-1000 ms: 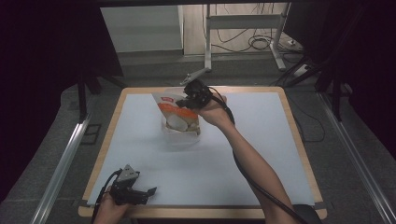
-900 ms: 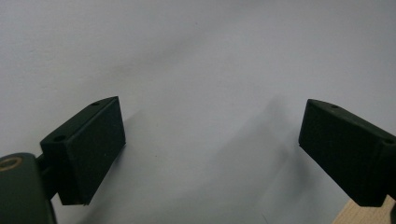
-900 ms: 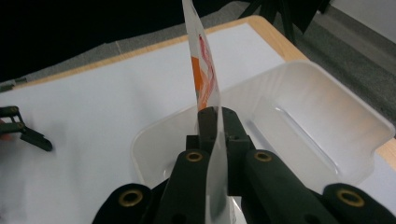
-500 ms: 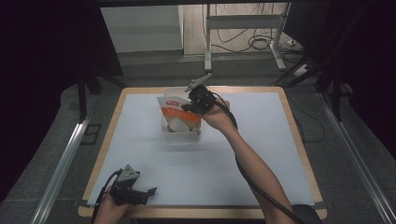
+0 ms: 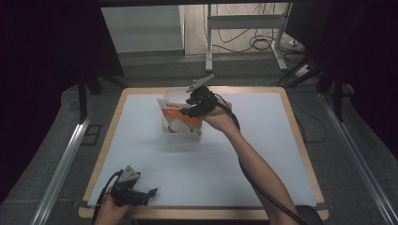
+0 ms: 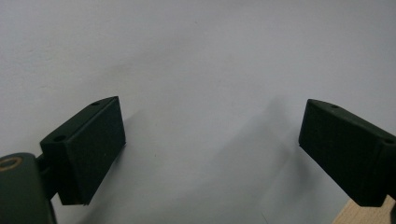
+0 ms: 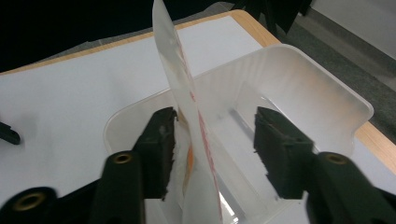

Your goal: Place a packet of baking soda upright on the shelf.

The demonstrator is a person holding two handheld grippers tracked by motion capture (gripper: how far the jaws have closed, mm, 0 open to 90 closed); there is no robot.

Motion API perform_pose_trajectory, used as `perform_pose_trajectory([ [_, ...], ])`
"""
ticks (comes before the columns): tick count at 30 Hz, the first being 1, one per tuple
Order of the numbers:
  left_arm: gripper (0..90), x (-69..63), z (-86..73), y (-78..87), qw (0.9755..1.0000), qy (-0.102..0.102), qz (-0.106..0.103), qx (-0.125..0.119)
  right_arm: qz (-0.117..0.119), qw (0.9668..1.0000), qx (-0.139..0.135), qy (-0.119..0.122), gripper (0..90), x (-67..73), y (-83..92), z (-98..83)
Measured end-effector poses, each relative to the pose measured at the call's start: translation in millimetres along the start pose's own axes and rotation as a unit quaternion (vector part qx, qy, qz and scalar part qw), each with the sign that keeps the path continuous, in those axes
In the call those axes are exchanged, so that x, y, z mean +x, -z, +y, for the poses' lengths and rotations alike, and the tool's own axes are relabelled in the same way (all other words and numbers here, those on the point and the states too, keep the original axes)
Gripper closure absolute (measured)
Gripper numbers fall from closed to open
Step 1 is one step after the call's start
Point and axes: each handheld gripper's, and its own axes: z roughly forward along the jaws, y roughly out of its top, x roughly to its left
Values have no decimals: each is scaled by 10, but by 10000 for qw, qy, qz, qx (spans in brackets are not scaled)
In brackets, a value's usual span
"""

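Pouch between parted right gripper jaws

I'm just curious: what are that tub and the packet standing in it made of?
The tub looks like frosted, translucent plastic: the table's edge shows dimly through its walls. The packet looks like thin glossy plastic film, white with orange and red print, seen edge-on between the right claw's open jaws. Both are guesses from looks.

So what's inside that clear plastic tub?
A white and orange pouch stands upright in the tub, between the right hand-held gripper's open jaws. The pouch's contents and the tub floor beneath are hidden.
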Motion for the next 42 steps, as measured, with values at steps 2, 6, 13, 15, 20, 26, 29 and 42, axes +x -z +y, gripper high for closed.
perform_pose_trajectory([
  [2,71,-1,0,0,10000,0,1,1,-42,10000,-18,-6,381,14,5,-3],
  [6,71,-2,0,-1,10000,1,1,-1,-70,10000,-39,-17,352,14,19,-10],
  [13,71,-2,-1,-1,10000,-1,2,1,-65,9999,-77,-59,322,14,88,-61],
  [15,71,-3,-1,-2,10000,-2,5,1,-63,9999,-85,-72,318,13,100,-69],
  [20,71,-4,-1,-2,10000,1,8,1,-38,9999,-122,-107,297,10,158,-100],
  [26,71,-3,-1,-2,10000,1,5,0,-6,9999,-127,-112,272,19,212,-123],
  [29,71,-3,-1,-3,10000,2,7,-1,13,9998,-142,-144,249,30,257,-148],
  [42,71,-1,-1,-2,10000,9,7,-6,-25,9996,-250,-163,146,36,418,-225],
])
